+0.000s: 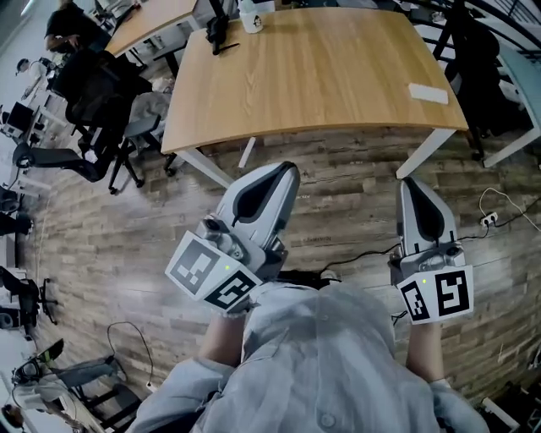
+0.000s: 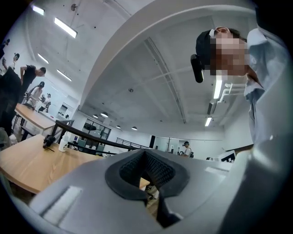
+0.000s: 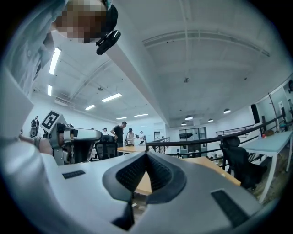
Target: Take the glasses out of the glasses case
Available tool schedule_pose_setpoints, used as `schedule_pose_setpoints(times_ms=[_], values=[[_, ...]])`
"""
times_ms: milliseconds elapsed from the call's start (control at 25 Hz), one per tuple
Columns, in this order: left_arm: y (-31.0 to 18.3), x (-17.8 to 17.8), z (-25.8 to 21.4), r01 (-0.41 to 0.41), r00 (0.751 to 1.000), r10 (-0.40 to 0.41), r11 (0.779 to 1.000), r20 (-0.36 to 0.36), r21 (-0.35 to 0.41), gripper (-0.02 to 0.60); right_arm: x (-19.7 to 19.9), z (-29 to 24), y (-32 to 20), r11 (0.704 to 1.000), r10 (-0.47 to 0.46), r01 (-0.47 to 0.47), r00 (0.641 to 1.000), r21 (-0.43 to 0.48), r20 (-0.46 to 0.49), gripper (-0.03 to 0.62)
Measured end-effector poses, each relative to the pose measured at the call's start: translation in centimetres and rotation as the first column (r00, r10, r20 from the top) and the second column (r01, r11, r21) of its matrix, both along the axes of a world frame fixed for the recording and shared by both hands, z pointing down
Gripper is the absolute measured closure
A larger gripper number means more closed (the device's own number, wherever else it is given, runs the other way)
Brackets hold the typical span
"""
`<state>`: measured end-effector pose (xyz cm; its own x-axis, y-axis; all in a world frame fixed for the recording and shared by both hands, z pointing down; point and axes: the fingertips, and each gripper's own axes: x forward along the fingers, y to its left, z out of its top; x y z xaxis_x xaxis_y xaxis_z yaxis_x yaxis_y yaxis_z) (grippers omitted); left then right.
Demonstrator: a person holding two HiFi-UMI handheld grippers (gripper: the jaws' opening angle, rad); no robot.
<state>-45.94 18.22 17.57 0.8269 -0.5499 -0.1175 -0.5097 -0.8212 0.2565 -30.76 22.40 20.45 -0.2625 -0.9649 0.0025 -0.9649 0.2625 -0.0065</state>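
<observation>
Both grippers hang over the wooden floor, short of a light wooden table (image 1: 321, 76), and point toward it. My left gripper (image 1: 290, 169) is shut with nothing in it; its ribbed pads meet at the tips (image 2: 145, 155). My right gripper (image 1: 411, 181) is also shut and empty, pads together (image 3: 146, 157). A small white oblong thing (image 1: 427, 93), possibly the case, lies near the table's right edge. No glasses are visible. In the right gripper view the left gripper (image 3: 75, 137) shows at the left.
A black object (image 1: 221, 38) and a white cup (image 1: 251, 17) stand at the table's far end. Black office chairs (image 1: 93, 93) crowd the left side, another chair (image 1: 473, 51) stands at the right. Cables (image 1: 499, 207) trail on the floor. Other people stand far off (image 3: 120, 133).
</observation>
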Motion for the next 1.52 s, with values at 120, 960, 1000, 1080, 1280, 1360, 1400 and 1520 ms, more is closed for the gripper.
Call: schedule_pose_setpoints(times_ms=[120,960,1000,1080,1280,1360,1400,1520], values=[[0.3,2.9,-0.4,-0.056,0.998,0.056,0.998,0.001,0.006,0.577,2.6,-0.3,1.1,0.998,0.055,-0.055,0.998,0.005,0.002,0.594],[4.0,18.3,-0.1,-0.395,0.919,0.394,0.919,0.019,0.015,0.577,16.4,0.7,10.4,0.902,0.432,-0.432,0.902,-0.004,0.022,0.594],[3.9,19.0,-0.2,-0.413,0.911,0.412,0.911,0.020,0.016,0.577,16.8,0.7,10.6,0.894,0.449,-0.449,0.893,-0.004,0.024,0.593],[3.9,20.3,-0.3,-0.445,0.896,0.444,0.895,0.022,0.021,0.578,17.6,0.8,10.9,0.879,0.477,-0.477,0.879,-0.006,0.028,0.592],[3.3,24.6,0.3,-0.530,0.848,0.530,0.847,0.028,0.025,0.578,20.5,1.8,11.4,0.830,0.557,-0.557,0.830,-0.013,0.036,0.592],[3.1,26.4,0.6,-0.562,0.827,0.562,0.826,0.025,0.023,0.578,21.7,2.1,11.6,0.809,0.588,-0.588,0.808,-0.016,0.036,0.593],[2.9,27.2,0.7,-0.576,0.818,0.575,0.817,0.024,0.023,0.578,22.3,2.2,11.5,0.801,0.599,-0.599,0.800,-0.017,0.034,0.592],[1.9,29.6,0.8,-0.613,0.790,0.613,0.790,0.024,0.022,0.578,24.0,2.3,10.7,0.775,0.632,-0.631,0.775,-0.025,0.028,0.593]])
